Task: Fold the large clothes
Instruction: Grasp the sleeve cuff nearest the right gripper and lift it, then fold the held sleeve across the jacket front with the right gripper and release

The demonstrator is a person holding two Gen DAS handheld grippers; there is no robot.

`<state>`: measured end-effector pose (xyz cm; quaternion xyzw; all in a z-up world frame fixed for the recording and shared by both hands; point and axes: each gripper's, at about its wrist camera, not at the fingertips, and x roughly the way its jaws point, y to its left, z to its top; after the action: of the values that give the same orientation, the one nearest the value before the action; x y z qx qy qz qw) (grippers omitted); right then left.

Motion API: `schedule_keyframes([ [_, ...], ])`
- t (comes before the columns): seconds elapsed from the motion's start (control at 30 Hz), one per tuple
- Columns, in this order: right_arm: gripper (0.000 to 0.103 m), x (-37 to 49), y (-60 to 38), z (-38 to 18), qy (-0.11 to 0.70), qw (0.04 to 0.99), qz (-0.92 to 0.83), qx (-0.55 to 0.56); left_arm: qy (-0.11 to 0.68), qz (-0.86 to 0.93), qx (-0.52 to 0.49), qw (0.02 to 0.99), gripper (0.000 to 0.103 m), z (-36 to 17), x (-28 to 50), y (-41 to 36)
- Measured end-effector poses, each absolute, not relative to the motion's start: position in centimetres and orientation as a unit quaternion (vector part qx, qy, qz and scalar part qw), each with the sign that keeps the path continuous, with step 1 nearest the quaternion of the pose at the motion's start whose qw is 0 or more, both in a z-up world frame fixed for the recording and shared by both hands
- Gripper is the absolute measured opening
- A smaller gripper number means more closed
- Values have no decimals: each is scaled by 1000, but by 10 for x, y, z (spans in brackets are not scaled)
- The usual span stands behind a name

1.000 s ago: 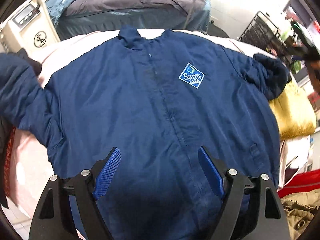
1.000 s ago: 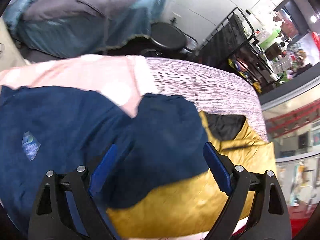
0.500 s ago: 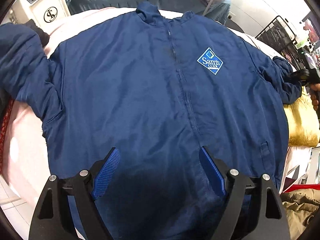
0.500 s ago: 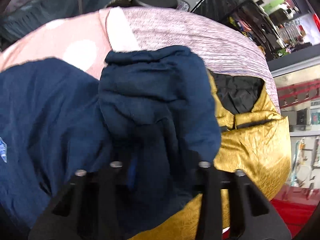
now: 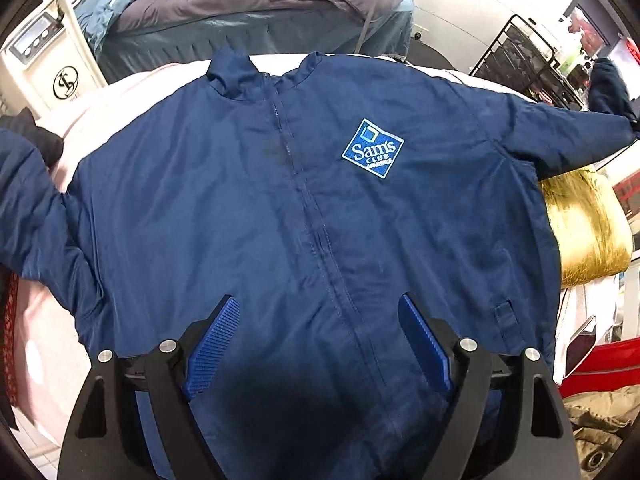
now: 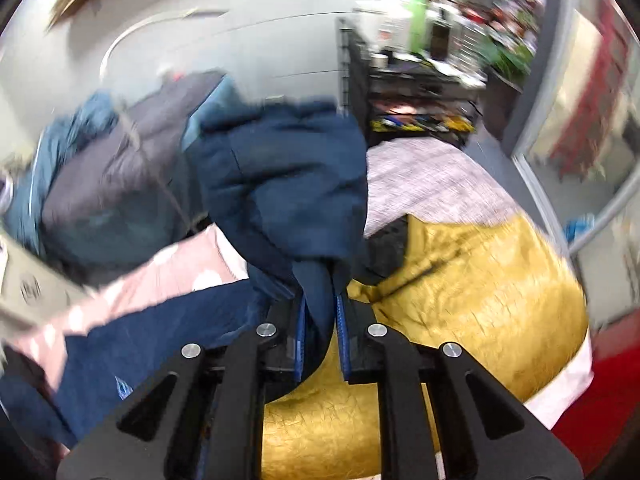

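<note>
A navy zip jacket (image 5: 280, 208) with a blue logo patch (image 5: 373, 148) lies front up on a pink spotted bed cover (image 5: 120, 92). My left gripper (image 5: 320, 344) hovers open over the jacket's lower front, nothing between its blue pads. The jacket's right-hand sleeve (image 5: 560, 136) is stretched out and lifted at its cuff (image 5: 608, 88). In the right wrist view my right gripper (image 6: 320, 308) has its jaws closing, the pads pinching the bunched navy sleeve (image 6: 288, 184), which hangs above a gold garment (image 6: 480, 288). The other sleeve (image 5: 28, 208) lies crumpled at the left.
The gold garment (image 5: 584, 224) lies at the bed's right edge beside the jacket. A grey and blue pile of clothes (image 5: 260, 4) sits behind the bed. A black wire rack (image 5: 520, 64) stands at the back right, a white machine (image 5: 44, 64) at the back left. Red and olive fabric (image 5: 600, 420) lies at the lower right.
My right gripper went from open above the folded-in sleeve to pinching it, then lifted and pulled it outward, straightening the sleeve. The left gripper stayed open over the hem.
</note>
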<state>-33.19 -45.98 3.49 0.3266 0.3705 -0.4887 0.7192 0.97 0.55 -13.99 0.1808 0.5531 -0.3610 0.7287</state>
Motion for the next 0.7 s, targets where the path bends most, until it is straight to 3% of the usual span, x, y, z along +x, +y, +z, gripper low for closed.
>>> schedule_keyframes([
  [0.23,13,-344,-459,-10,377,685,-465,414,549,-357,182,733,80,-140,8,18],
  [0.57,13,-166,-373,41,402,813,-342,244,546,-317,148,762,80,-133,18,54],
  [0.7,13,-77,-303,32,432,848,-258,166,543,-301,143,771,80,-131,16,70],
])
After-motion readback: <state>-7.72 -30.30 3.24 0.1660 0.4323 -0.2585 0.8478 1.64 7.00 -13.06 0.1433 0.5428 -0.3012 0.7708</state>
